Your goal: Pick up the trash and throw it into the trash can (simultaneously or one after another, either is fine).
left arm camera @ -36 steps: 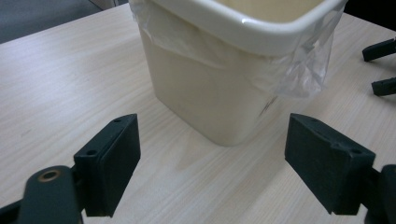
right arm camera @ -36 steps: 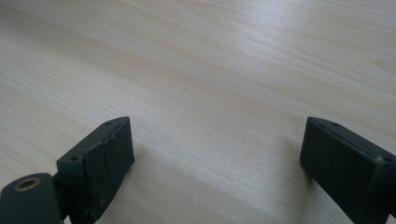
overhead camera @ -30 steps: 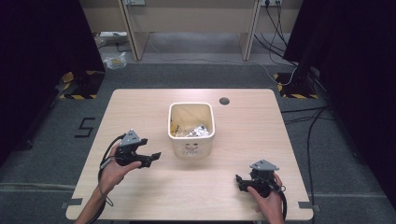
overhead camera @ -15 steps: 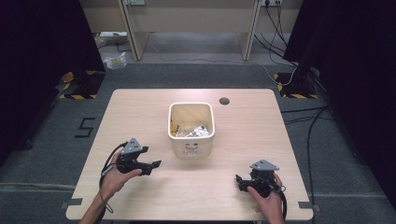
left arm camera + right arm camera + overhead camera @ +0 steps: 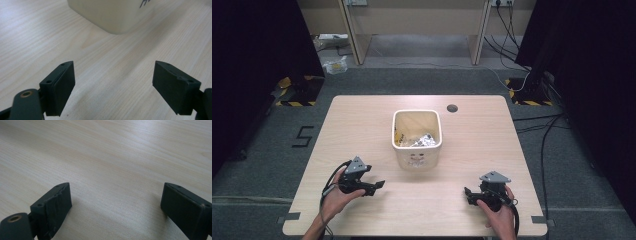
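Left gripper (image 5: 377,186) sits low over the near-left part of the table (image 5: 362,115), jaws spread wide with nothing but bare wood between them, and the cream bin (image 5: 417,157) stands just ahead of it at mid-table, crumpled foil (image 5: 424,141) lying inside. Right gripper (image 5: 468,195) rests close to the near-right edge, jaws likewise gaping and empty. Wide open wood lies between the two grippers and on both flanks of the bin.

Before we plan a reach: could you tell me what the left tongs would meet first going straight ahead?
Probably the cream plastic bin: it stands just ahead of the open left tongs, slightly off-centre; depth is uncertain.
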`<state>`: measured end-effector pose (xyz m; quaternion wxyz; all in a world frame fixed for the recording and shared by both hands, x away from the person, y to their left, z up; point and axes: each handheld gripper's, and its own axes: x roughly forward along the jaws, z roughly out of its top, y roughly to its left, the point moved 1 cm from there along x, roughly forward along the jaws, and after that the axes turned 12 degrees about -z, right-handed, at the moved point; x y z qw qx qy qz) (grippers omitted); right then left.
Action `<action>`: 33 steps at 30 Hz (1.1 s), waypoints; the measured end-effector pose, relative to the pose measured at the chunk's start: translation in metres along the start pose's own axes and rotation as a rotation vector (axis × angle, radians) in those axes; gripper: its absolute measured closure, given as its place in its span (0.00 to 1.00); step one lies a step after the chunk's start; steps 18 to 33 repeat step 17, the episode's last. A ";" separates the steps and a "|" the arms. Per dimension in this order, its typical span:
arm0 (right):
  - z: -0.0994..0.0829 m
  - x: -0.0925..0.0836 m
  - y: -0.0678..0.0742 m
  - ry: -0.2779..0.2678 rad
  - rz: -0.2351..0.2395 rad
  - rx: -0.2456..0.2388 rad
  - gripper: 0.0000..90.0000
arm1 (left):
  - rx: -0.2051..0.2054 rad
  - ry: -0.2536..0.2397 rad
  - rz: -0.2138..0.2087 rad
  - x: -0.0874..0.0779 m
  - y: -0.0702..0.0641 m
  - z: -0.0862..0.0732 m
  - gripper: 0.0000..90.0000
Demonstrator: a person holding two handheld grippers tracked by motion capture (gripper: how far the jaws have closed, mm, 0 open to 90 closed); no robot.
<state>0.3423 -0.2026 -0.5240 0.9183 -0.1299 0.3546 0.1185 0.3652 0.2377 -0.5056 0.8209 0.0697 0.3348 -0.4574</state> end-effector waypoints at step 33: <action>0.000 0.000 0.000 0.000 0.000 0.000 0.11 | 0.007 0.071 0.028 0.011 -0.001 -0.018 0.18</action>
